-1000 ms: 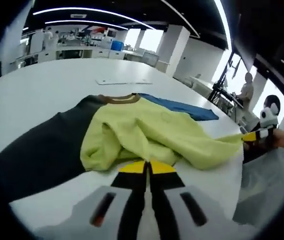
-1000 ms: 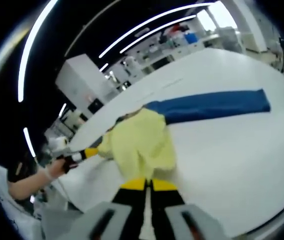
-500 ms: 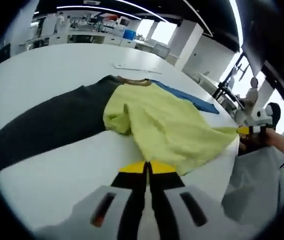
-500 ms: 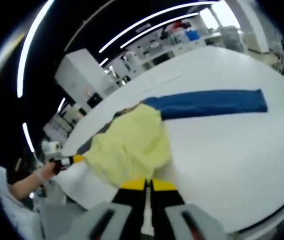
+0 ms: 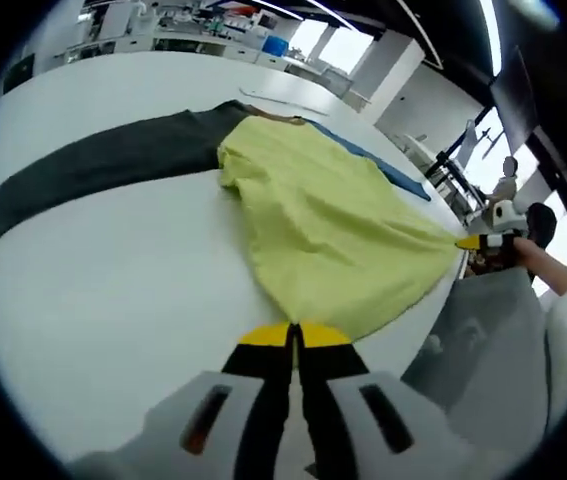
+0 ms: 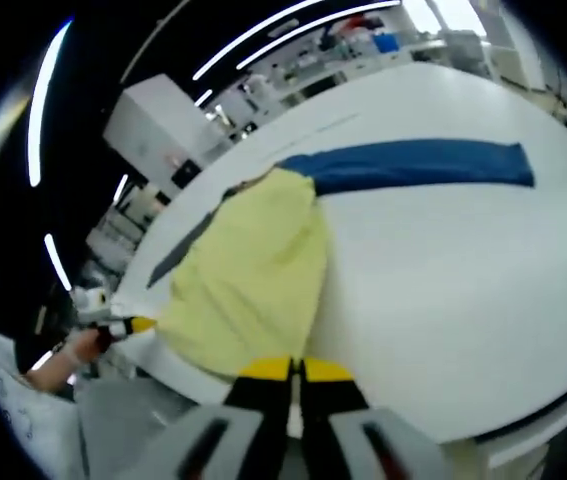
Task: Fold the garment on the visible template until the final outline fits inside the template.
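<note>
The garment has a yellow body (image 5: 323,220), a dark grey sleeve (image 5: 103,165), a blue sleeve (image 5: 388,170) and a brown collar (image 5: 263,116). It lies stretched flat on the white table (image 5: 93,300). My left gripper (image 5: 294,336) is shut on the yellow hem at the table's near edge. At the right of that view, my right gripper (image 5: 481,242) grips the hem's other corner. In the right gripper view, the right gripper (image 6: 295,370) is shut on the yellow body (image 6: 248,275), beside the blue sleeve (image 6: 413,165). The left gripper (image 6: 131,325) pinches the far hem corner.
A thin flat white strip (image 5: 283,100) lies on the table beyond the collar. The table edge runs just under both grippers. A person's hand (image 6: 63,358) and grey clothing (image 5: 493,340) are beside the table. Benches and another person (image 5: 508,180) stand far back.
The yellow body, bunched up a second ago, has been drawn out flat toward the table's near edge. Both grippers kept hold of the hem while moving back and apart.
</note>
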### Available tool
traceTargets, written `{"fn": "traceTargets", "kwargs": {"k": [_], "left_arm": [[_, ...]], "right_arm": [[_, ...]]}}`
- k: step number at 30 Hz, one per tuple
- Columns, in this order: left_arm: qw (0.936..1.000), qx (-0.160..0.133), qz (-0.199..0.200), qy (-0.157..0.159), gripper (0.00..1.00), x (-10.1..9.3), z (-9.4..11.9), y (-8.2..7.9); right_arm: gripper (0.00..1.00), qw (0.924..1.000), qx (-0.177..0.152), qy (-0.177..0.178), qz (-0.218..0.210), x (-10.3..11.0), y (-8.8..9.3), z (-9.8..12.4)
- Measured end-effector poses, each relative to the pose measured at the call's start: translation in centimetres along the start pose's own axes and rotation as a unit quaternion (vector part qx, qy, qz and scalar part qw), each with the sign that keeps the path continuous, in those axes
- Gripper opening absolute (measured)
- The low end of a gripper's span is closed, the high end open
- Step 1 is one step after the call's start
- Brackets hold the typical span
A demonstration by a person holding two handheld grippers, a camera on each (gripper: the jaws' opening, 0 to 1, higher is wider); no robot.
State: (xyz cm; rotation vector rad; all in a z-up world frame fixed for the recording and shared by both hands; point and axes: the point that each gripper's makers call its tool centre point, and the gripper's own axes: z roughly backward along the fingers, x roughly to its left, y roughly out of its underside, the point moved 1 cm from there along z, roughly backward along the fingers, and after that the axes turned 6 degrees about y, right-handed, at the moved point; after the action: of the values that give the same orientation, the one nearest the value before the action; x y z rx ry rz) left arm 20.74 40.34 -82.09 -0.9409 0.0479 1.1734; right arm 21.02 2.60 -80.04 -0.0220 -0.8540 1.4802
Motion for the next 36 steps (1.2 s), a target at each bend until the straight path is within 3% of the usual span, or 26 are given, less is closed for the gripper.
{"fn": "traceTargets", "kwargs": {"k": [13, 17, 24, 36], "left_arm": [[0.9996, 0.011, 0.022, -0.010, 0.00, 0.0, 0.5, 2.8], [0.9997, 0.013, 0.016, -0.016, 0.00, 0.0, 0.3, 2.9], [0.9997, 0.011, 0.007, -0.018, 0.00, 1.7, 0.2, 3.1], [0.9991, -0.022, -0.020, -0.029, 0.00, 0.7, 0.2, 3.2]], "right_arm": [[0.00, 0.9993, 0.038, 0.006, 0.003, -0.5, 1.6, -0.7], [0.00, 0.9991, 0.041, 0.008, -0.001, -1.1, 2.0, -1.2], [0.00, 0.9990, 0.044, 0.009, -0.001, -1.0, 2.1, -1.2], [0.00, 0.9988, 0.043, 0.015, 0.021, -0.9, 2.6, -1.2]]}}
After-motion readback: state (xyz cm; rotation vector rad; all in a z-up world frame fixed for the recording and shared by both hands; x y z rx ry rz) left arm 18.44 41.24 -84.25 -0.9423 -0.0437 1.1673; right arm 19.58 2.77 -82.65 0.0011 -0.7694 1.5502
